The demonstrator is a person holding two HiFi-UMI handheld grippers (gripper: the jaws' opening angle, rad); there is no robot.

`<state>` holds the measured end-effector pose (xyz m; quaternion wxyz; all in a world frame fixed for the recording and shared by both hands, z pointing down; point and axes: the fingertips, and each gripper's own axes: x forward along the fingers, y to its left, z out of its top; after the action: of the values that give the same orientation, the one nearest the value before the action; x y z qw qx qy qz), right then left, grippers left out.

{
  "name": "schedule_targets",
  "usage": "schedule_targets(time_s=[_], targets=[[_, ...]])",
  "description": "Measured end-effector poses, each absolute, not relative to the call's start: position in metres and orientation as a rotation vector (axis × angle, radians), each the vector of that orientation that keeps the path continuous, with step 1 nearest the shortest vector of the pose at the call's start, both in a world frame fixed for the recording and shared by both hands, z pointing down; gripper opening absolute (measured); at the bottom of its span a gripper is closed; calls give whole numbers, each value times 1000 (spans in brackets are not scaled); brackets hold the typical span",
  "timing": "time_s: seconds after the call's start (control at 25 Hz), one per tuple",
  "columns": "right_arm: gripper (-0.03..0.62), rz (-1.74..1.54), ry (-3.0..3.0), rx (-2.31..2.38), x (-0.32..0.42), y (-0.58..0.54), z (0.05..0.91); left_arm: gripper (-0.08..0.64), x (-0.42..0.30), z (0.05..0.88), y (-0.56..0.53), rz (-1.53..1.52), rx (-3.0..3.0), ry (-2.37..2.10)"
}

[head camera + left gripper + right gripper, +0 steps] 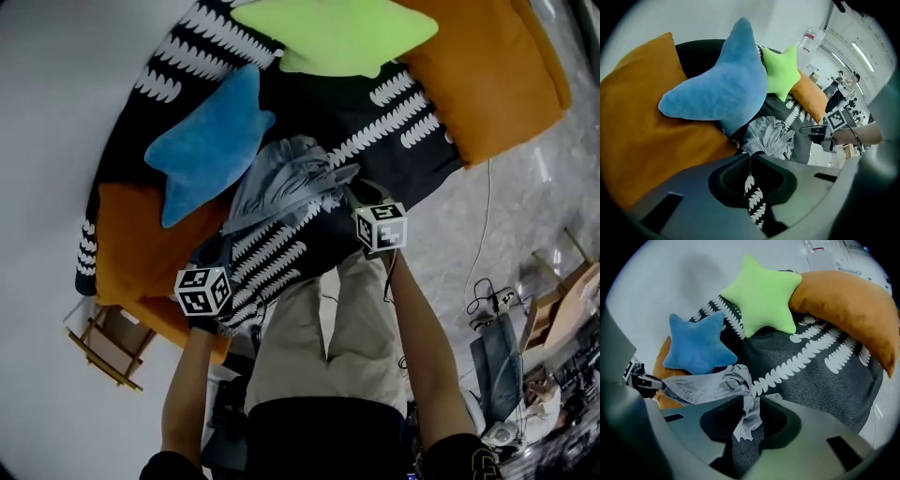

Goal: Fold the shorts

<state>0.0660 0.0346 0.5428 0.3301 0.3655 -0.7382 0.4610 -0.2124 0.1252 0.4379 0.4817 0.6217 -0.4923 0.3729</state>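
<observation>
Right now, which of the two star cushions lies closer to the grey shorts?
The blue star cushion: it lies right beside the crumpled shorts, while the green star cushion sits farther off.

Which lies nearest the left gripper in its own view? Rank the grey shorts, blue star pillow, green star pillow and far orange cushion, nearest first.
1. grey shorts: right at the tips of the left gripper, centre.
2. blue star pillow: just behind the shorts, up and left.
3. green star pillow: behind the blue one, to the right.
4. far orange cushion: behind the green star, farthest right.
</observation>
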Motion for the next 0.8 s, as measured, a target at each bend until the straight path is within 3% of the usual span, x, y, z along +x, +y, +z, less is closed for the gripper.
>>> schedule_targets(time_s=[0.48,0.52,0.56,0.8], targets=[[132,599,-1914,704,31,51,583,28,-207,445,131,877,1550,-1221],[103,566,-1916,729,29,44,584,28,-208,447,129,886,1560,-1225],[32,547,-1924,764,27,36,582,28,-211,448,127,895,1567,-1230],[31,671,-1995,836,40,35,479,28,-227,408,138,1111,1672,-1236]])
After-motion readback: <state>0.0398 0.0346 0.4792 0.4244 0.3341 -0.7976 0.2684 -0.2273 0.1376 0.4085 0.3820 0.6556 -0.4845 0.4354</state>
